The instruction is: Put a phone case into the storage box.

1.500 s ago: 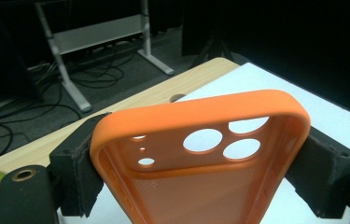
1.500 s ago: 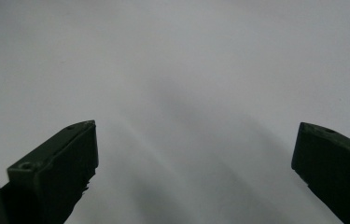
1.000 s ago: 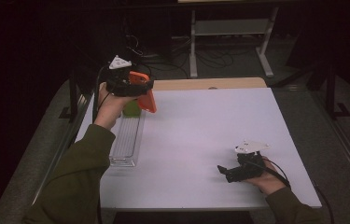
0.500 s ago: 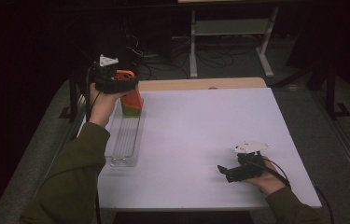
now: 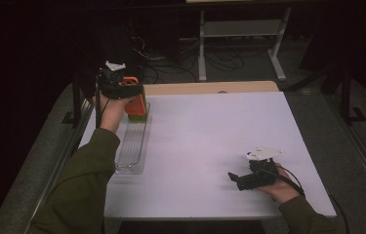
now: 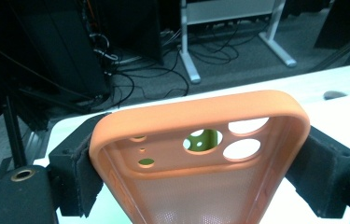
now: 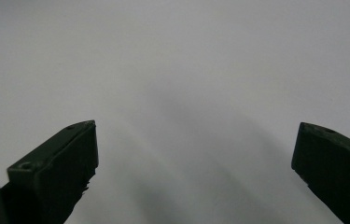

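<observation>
The left tongs [image 5: 132, 95], clamped on an orange phone case [image 6: 200, 154], have sunk toward the clear rack [image 5: 132, 146]; the right tongs [image 5: 233, 178] rest open on the tabletop [image 5: 219, 131].

Left hand-held gripper [image 6: 200, 177] clamped, right hand-held gripper [image 7: 196, 158] agape

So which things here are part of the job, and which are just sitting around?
Part of the job:
- orange phone case, clamped in the left hand-held gripper
- clear slotted rack under it
- green case behind the orange one

Just sitting around:
- right hand-held gripper, jaws open on the table
- cables on the floor
</observation>
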The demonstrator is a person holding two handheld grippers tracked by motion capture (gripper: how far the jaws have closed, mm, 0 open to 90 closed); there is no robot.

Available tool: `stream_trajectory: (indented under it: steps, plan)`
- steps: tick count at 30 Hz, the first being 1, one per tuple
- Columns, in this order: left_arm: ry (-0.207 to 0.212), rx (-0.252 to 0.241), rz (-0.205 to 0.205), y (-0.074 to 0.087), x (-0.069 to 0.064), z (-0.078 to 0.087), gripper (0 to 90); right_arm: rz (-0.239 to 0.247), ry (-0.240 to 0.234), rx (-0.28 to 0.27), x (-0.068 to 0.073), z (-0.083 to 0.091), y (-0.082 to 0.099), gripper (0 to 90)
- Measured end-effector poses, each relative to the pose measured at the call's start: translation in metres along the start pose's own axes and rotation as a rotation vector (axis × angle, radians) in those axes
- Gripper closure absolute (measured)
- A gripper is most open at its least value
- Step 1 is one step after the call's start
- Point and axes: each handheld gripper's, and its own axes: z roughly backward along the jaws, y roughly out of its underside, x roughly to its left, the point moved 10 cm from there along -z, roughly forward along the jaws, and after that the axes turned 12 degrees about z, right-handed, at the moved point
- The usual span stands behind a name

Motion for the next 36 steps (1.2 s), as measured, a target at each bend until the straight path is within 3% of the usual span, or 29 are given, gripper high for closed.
stream_trajectory:
  steps: [5, 11, 17, 30, 36]
  plan:
    - [-0.032, 0.038, -0.02, 0.012, 0.006, -0.012, 14.9, -0.003, 0.002, 0.001, 0.0, 0.0, 0.0, 0.0]
    - [-0.056, 0.072, -0.013, 0.024, 0.015, -0.023, 14.9, -0.005, 0.003, 0.001, 0.0, 0.0, 0.0, 0.0]
    - [-0.061, 0.1, -0.002, 0.036, 0.015, -0.033, 14.8, -0.003, 0.005, -0.001, 0.0, 0.0, 0.0, 0.0]
    - [-0.079, 0.136, -0.006, 0.045, 0.014, -0.046, 14.4, 0.01, 0.005, 0.003, -0.001, 0.001, 0.001, 0.0]
    - [-0.079, 0.125, -0.02, 0.045, 0.013, -0.049, 13.7, 0.007, 0.004, 0.004, -0.001, 0.002, 0.001, 0.0]
